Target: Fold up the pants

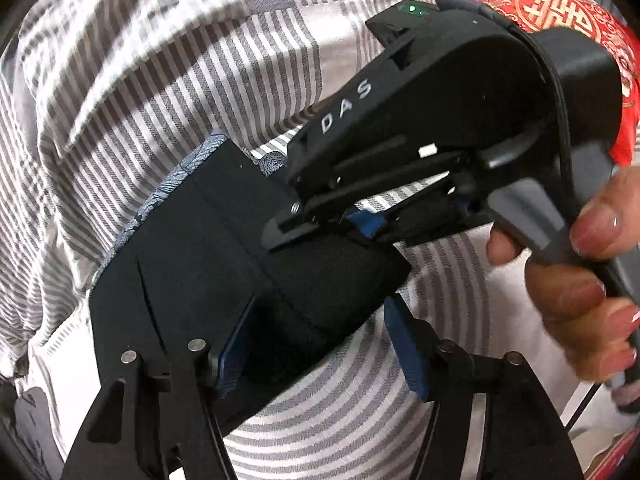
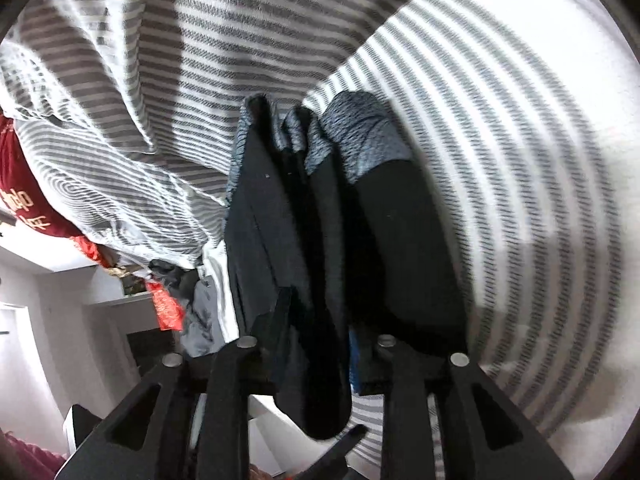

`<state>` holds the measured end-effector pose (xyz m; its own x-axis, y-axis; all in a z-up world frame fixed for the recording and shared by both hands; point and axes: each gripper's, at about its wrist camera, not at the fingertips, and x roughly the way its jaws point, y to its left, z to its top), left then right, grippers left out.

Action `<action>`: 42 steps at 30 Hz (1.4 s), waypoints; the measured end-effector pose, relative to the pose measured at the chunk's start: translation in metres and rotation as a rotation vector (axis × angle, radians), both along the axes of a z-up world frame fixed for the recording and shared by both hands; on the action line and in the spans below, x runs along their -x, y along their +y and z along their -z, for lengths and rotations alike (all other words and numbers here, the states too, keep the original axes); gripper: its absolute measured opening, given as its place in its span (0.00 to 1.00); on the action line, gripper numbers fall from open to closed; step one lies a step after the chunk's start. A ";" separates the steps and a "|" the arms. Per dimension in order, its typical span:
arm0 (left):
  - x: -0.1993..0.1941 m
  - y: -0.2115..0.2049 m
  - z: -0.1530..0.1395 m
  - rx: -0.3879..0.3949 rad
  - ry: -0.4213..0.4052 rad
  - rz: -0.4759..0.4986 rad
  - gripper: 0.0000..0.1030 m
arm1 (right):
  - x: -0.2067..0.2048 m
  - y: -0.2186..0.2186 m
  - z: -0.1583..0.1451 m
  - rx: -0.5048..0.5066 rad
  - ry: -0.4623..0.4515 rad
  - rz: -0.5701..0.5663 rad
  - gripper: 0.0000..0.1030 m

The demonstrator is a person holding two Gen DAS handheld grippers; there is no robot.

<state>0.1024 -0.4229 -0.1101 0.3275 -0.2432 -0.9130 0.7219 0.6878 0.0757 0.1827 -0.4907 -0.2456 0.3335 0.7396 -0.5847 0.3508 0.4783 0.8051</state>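
The black pants [image 1: 192,264] with a grey-blue patterned waistband lie folded on the striped bedsheet [image 1: 140,80]. My left gripper [image 1: 320,344] is open, its blue pads on either side of the pants' near end. My right gripper [image 1: 320,220] shows in the left wrist view, held by a hand, its fingers closed on the pants' upper edge. In the right wrist view the pants [image 2: 304,220] hang bunched between my right gripper's fingers [image 2: 316,344], waistband [image 2: 356,136] away from the camera.
A red embroidered cushion [image 1: 560,12] lies at the top right of the bed. In the right wrist view, red fabric [image 2: 24,200] and a pile of clothes [image 2: 192,292] sit at the bed's edge, with white furniture [image 2: 80,320] beyond.
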 end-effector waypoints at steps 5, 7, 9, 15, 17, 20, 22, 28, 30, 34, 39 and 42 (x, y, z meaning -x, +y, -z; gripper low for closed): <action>-0.005 0.028 -0.020 0.039 0.036 -0.061 0.63 | 0.017 -0.017 -0.023 0.165 0.034 0.018 0.41; -0.015 0.048 -0.029 0.040 0.019 -0.119 0.63 | 0.024 -0.018 -0.037 0.259 0.047 0.021 0.41; -0.032 0.073 -0.035 0.038 0.010 -0.195 0.63 | 0.032 -0.019 -0.048 0.297 0.039 0.028 0.39; -0.077 0.128 -0.020 0.007 0.089 -0.406 0.63 | 0.032 0.007 -0.081 0.415 -0.057 -0.034 0.25; -0.087 0.139 -0.009 0.015 0.144 -0.465 0.63 | 0.024 0.023 -0.086 0.465 -0.079 -0.078 0.25; -0.095 0.150 0.005 0.031 0.204 -0.522 0.63 | 0.015 0.043 -0.085 0.543 -0.080 -0.137 0.25; -0.096 0.152 0.016 0.043 0.248 -0.544 0.63 | 0.014 0.051 -0.082 0.580 -0.073 -0.164 0.25; -0.097 0.161 0.039 0.057 0.289 -0.574 0.77 | 0.026 0.055 -0.049 0.634 0.008 -0.192 0.24; -0.097 0.161 0.042 0.060 0.292 -0.567 0.77 | 0.033 0.052 -0.044 0.628 0.011 -0.177 0.24; -0.098 0.161 0.044 0.062 0.288 -0.562 0.77 | 0.037 0.056 -0.042 0.660 -0.002 -0.174 0.24; -0.099 0.162 0.047 0.064 0.293 -0.565 0.77 | 0.035 0.057 -0.041 0.660 0.010 -0.172 0.25; -0.097 0.162 0.046 0.065 0.293 -0.566 0.77 | 0.035 0.057 -0.040 0.654 0.006 -0.171 0.25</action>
<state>0.1991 -0.2609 -0.1560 0.1607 -0.1641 -0.9733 0.2302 0.9651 -0.1247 0.1474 -0.4338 -0.2053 0.2384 0.2748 -0.9315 0.2303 0.9158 0.3291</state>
